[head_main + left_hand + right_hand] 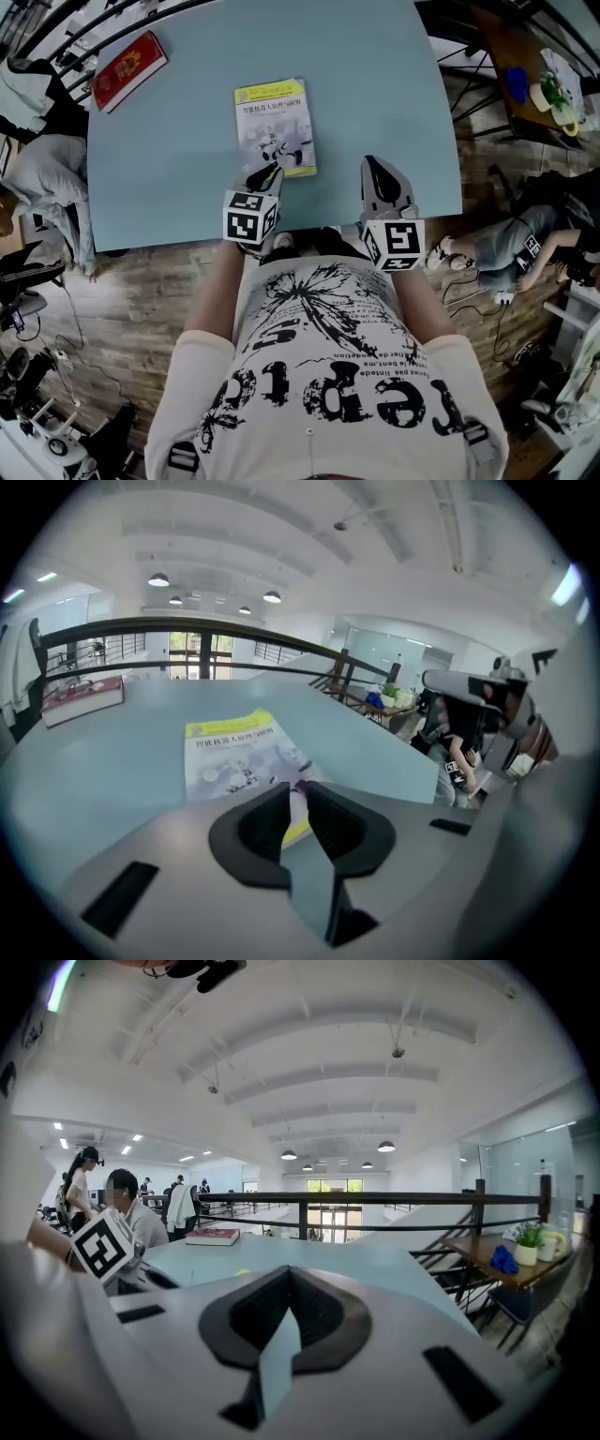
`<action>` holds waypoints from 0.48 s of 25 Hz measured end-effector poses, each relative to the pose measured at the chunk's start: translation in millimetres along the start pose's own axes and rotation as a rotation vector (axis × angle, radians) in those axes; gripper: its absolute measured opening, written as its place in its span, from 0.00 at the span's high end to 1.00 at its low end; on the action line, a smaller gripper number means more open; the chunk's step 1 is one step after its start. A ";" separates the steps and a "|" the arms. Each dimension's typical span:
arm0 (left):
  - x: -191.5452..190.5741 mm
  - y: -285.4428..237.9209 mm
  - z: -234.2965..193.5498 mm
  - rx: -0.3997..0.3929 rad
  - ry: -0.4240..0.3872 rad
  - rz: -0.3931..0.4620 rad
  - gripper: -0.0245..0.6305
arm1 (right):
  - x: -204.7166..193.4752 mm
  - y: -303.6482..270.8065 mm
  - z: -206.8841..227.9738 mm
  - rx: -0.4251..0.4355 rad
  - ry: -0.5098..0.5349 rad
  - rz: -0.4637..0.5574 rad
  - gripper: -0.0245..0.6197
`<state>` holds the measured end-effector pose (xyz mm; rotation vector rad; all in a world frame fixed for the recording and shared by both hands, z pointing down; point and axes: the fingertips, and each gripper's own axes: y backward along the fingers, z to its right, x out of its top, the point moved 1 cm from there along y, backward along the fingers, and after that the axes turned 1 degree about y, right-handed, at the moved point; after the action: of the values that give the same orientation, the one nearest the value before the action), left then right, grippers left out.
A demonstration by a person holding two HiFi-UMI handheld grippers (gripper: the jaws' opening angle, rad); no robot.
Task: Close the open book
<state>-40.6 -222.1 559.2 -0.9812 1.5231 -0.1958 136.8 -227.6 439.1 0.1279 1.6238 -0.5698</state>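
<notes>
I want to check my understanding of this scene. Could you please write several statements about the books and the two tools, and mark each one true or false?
1. The yellow-and-white book lies closed, cover up, on the light blue table. True.
2. The red book touches the yellow-and-white book. False: it lies well apart, at the table's far left corner.
3. The right tool grips the yellow-and-white book. False: its jaws are together on nothing, and it stands to the right of the book, clear of it.
4. The left tool is at the near edge of the yellow-and-white book, its jaws slightly apart. True.
</notes>
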 end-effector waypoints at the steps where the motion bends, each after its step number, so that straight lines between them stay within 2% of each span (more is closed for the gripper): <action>1: 11.0 7.9 -1.0 0.005 0.000 0.037 0.87 | 3.0 -1.0 -2.6 0.011 0.003 0.003 0.95; 5: 60.9 44.1 -6.6 0.036 -0.026 0.209 0.91 | 20.2 -7.3 -14.7 0.068 0.021 0.030 0.95; 12: 127.4 118.7 -15.1 0.097 -0.128 0.468 0.92 | 57.8 -16.0 -37.2 0.114 0.070 0.127 0.95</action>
<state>-93.9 -239.2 393.5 -0.5291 1.5647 0.1236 88.2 -239.6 389.3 0.3365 1.6382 -0.5655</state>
